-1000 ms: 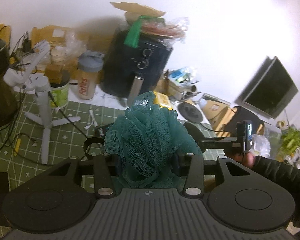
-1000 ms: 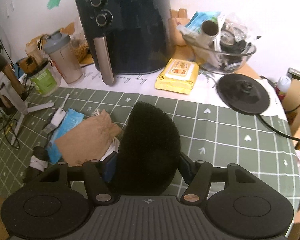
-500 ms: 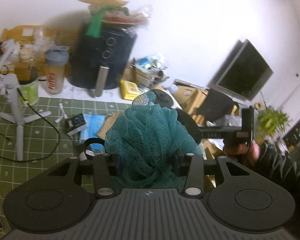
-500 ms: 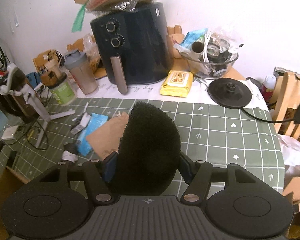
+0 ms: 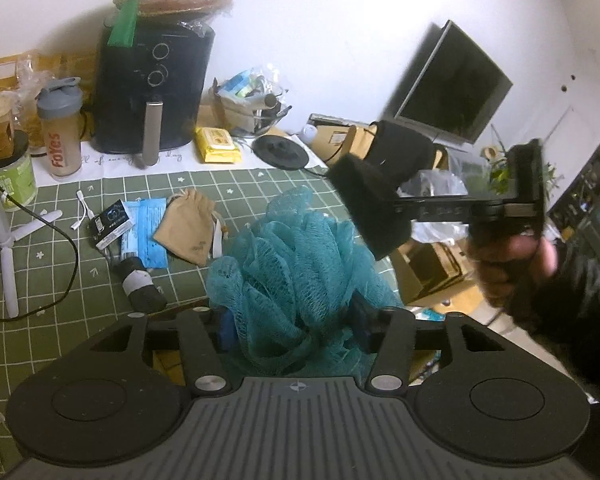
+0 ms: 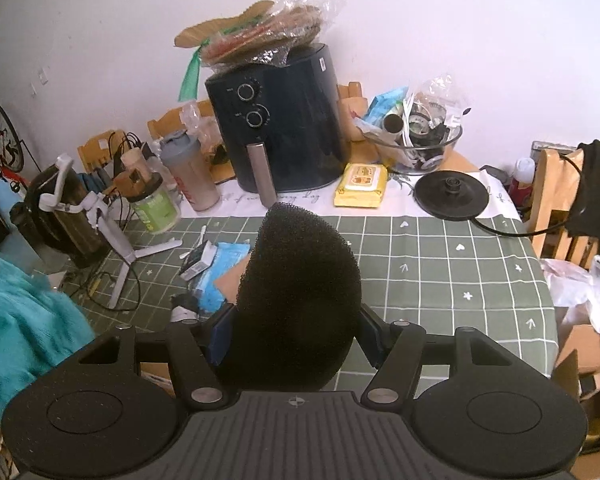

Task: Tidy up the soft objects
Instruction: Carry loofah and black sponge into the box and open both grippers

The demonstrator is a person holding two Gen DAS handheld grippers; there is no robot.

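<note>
- The left gripper [image 5: 294, 330] has the teal mesh bath pouf [image 5: 296, 276] between its jaws; they have just been widening, yet the blue pads sit against the mesh, so I judge it a loose hold.
- The right gripper [image 6: 296, 334] is clenched on a black foam sponge [image 6: 298, 300], raised above the green checked tablecloth [image 6: 440, 264] (its grip looks firm).
- In the left view the sponge [image 5: 370, 206] hangs just beyond the pouf, past the table's edge.
- Where the drop place lies I cannot tell.
- To do this step well: bring each soft thing low over its destination before freeing it, since a pouf this springy can roll.
- Keep both clear of the tan drawstring pouch [image 5: 188, 230] and the white tripod [image 5: 6, 236].
</note>
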